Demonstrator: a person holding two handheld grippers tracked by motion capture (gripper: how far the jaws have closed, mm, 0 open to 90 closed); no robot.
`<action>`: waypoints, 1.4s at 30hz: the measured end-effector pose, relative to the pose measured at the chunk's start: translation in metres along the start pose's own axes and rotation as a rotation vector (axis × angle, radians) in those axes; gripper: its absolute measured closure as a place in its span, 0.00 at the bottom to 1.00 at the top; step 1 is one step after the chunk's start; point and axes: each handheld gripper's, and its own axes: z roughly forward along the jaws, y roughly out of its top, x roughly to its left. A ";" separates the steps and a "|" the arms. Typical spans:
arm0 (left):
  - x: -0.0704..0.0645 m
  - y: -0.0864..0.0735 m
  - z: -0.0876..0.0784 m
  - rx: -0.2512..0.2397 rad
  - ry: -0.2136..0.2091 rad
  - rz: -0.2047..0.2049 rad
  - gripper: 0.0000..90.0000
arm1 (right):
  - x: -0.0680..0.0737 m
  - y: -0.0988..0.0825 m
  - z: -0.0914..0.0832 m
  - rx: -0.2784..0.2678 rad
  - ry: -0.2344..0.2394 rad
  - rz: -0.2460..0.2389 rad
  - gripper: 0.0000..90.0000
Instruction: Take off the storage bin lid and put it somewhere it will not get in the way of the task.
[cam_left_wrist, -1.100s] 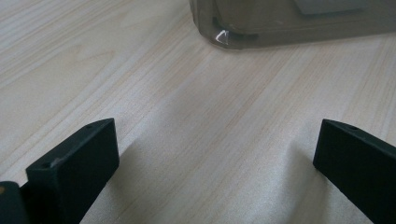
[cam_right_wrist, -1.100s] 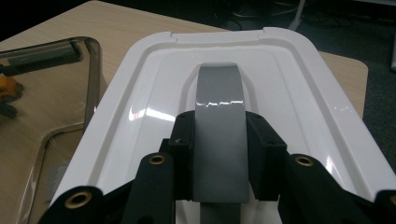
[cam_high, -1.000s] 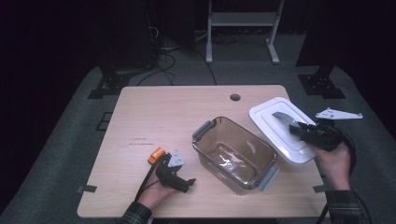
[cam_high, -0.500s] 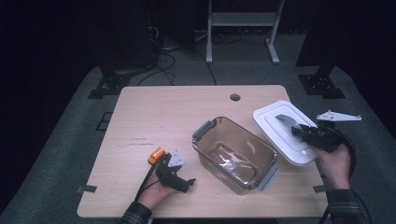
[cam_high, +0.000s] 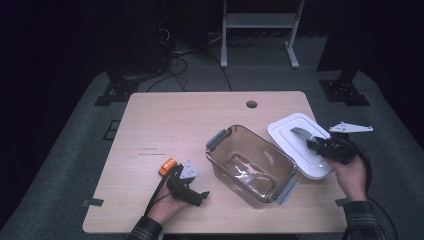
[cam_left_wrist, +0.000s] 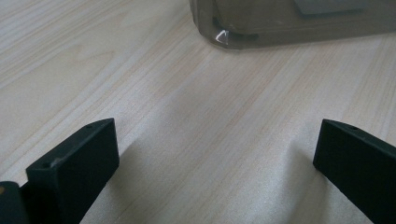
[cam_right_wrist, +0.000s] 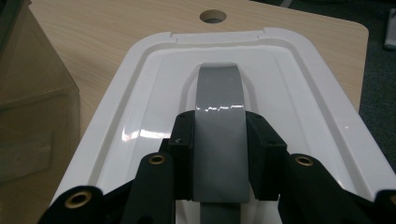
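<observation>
Dark floor surrounds a pale wooden table (cam_high: 190, 125). Right gripper (cam_right_wrist: 218, 140) clamps its jaws on the grey handle (cam_right_wrist: 218, 93) of the white lid (cam_high: 290, 131), lying beside the clear container (cam_high: 250, 165). Left gripper (cam_high: 187, 187) rests wide open on the table, near the container.

Open container (cam_high: 250, 167) at the desk's (cam_high: 175, 120) centre-right, lid (cam_high: 300, 145) just beside it to the right, left hand-held gripper (cam_high: 192, 192) left of the container, right hand-held gripper (cam_high: 315, 145) on the lid's handle (cam_right_wrist: 219, 140).

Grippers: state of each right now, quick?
Left gripper: open, holding nothing, low over the table.
Right gripper: shut on the lid handle of the white lid.
</observation>
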 end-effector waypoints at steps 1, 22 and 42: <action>0.000 0.000 0.000 -0.001 0.000 -0.001 0.00 | 0.000 0.000 0.001 0.001 0.001 -0.001 0.74; 0.000 0.000 0.000 0.000 0.000 0.000 0.00 | 0.011 -0.005 0.031 0.050 0.023 -0.031 0.74; 0.000 0.000 0.000 -0.003 0.000 -0.003 0.00 | 0.014 -0.011 0.048 0.084 0.027 -0.029 0.74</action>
